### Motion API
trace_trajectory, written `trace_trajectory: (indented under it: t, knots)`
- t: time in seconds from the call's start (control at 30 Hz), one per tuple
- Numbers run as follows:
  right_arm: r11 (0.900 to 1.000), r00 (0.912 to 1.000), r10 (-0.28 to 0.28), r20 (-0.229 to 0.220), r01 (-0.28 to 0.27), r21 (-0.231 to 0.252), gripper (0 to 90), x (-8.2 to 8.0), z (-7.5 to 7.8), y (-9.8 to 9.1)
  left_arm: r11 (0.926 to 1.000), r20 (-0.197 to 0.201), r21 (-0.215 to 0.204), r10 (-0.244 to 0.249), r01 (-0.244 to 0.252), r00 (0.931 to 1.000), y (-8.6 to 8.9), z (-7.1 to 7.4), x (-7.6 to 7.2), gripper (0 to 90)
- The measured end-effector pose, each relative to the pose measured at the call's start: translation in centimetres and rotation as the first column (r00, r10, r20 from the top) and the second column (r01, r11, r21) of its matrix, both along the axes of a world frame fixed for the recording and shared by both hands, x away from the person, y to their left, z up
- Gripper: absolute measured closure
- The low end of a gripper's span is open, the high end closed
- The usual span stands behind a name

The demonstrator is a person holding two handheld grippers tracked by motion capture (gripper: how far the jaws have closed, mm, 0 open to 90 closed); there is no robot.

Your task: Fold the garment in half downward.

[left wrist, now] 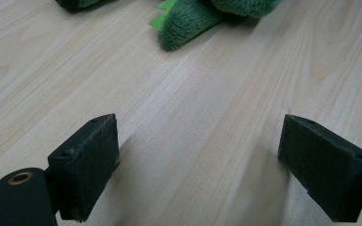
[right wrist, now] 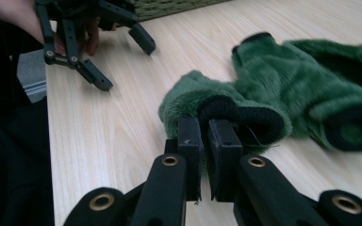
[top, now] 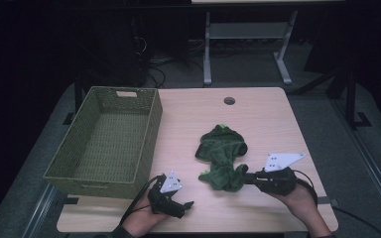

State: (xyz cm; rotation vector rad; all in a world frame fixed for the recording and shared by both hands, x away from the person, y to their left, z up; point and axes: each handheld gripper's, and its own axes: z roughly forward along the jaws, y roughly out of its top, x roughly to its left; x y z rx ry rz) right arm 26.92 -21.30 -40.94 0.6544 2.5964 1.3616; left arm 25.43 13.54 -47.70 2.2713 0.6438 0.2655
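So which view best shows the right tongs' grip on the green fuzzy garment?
The right gripper view: the right tongs pinch the green fuzzy garment at its black-lined cuff. The high view shows it whole on the table, the grip small. The left gripper view catches one edge.

Woven basket, wooden table, dark room beyond.

Olive-green woven basket (top: 106, 141) resting on the left part of the light wooden table (top: 268, 119), hollow, handle slot in its far wall. Round cable hole (top: 229, 101) near the far table edge. Behind, grey carpeted floor (top: 248, 69) with a white-legged desk frame (top: 248, 34) and loose cables (top: 154, 67).
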Motion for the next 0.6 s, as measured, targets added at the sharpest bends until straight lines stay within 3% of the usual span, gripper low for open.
trace_trajectory:
  t: [0.27,0.37,0.47,0.6]
  knots:
    - [0.9984,0.9985,0.054,0.002,-0.054,-0.016,83.8,1.2,0.3,2.4,1.0,-0.001,-0.004,0.003,-0.003,1.0,0.0,0.0,0.0,12.3]
    - [0.9981,0.9983,0.059,0.004,-0.059,-0.017,78.1,1.6,0.3,3.2,1.0,0.0,-0.004,0.003,-0.003,1.0,0.0,0.0,0.0,12.3]
    - [0.9988,0.9987,0.048,0.018,-0.048,-0.007,76.6,2.0,0.6,3.5,1.0,0.001,-0.004,0.003,-0.002,1.0,0.0,0.0,0.0,12.3]
    - [0.9998,0.9998,-0.014,0.013,0.014,-0.013,86.4,2.8,0.8,3.4,1.0,0.004,-0.001,0.001,-0.001,1.0,0.0,0.0,0.0,12.3]
